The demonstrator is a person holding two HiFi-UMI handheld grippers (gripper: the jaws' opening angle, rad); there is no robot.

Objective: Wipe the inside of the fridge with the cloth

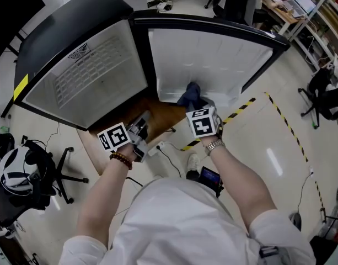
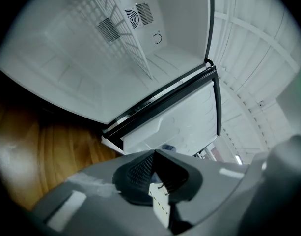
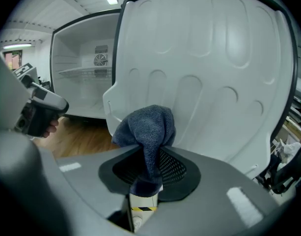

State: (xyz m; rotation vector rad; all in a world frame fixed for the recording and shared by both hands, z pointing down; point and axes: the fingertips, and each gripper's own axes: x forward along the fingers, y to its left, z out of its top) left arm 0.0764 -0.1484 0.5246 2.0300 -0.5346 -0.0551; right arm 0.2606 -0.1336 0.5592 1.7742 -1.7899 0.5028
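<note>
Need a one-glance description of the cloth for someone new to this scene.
Find the black fridge with its white-lined door swung open. At the door's lower edge, the right gripper pinches a bunched dark blue cloth, the only soft, dark thing seen against that white panel.

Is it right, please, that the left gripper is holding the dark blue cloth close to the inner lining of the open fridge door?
Not quite: the right gripper holds the dark blue cloth, as the right gripper view shows; the left gripper is shut and empty. It is close to the inner lining of the open fridge door.
</note>
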